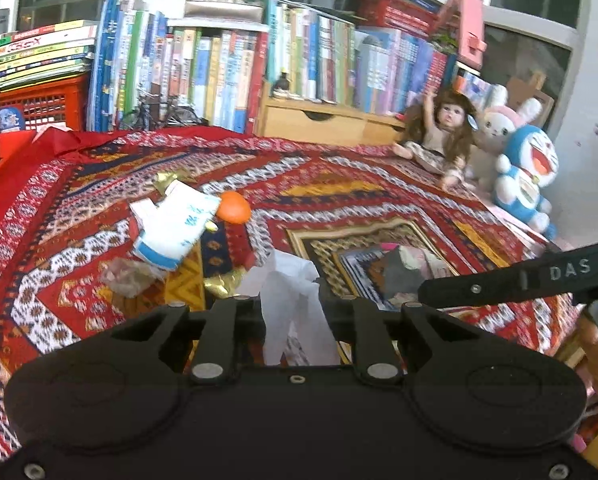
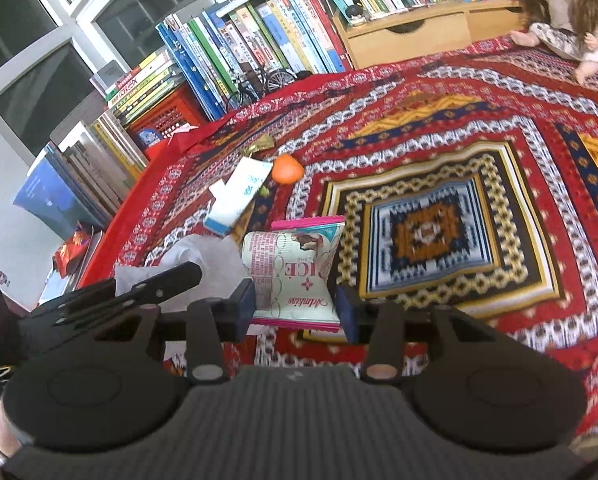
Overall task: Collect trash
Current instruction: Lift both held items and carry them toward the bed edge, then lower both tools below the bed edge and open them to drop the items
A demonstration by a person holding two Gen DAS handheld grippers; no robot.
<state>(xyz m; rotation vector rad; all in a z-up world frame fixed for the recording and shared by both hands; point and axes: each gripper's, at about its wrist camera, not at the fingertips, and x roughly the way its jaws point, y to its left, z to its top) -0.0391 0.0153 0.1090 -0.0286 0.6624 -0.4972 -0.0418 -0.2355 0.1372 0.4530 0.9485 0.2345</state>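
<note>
White tissue (image 1: pixel 295 304) is pinched in the left gripper (image 1: pixel 295 312); its jaws are nearly closed. Right gripper (image 2: pixel 295 308) clamps a snack bag (image 2: pixel 295 272), orange peel (image 2: pixel 286 169) at 12 o'clock.

Both wrist cams low, close, sharing tablecloth (image 1: pixel 379 184)

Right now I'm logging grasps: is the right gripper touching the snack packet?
Touching. The right wrist view shows the snack packet between the right gripper fingers, both blue pads against its side edges.
</note>
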